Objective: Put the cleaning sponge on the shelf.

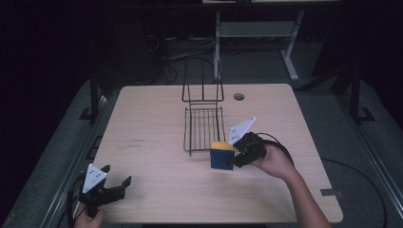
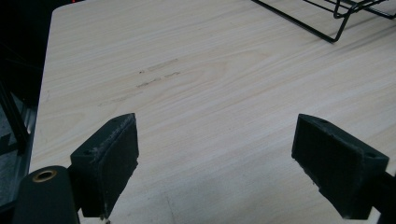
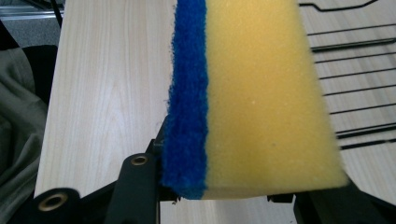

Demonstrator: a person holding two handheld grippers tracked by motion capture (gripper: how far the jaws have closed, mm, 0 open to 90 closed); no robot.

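Observation:
A yellow sponge with a blue scouring side (image 1: pixel 222 154) is held on edge just above the table, by the near right corner of a black wire rack (image 1: pixel 203 124). My right gripper (image 1: pixel 236 156) is shut on the sponge (image 3: pixel 252 98), its jaws pressing the blue and yellow sides. The rack (image 3: pixel 355 79) lies to the right of the sponge in the right gripper view. My left gripper (image 1: pixel 114 183) stands open near the table's front left corner. Its pads (image 2: pixel 108 163) have only bare wood between them.
The light wooden table (image 1: pixel 152 123) has a round cable hole (image 1: pixel 239 96) at the back. The rack's upright back (image 1: pixel 203 85) rises behind its flat grid, and one corner of the rack (image 2: pixel 334 23) reaches into the left gripper view. Dark floor surrounds the table.

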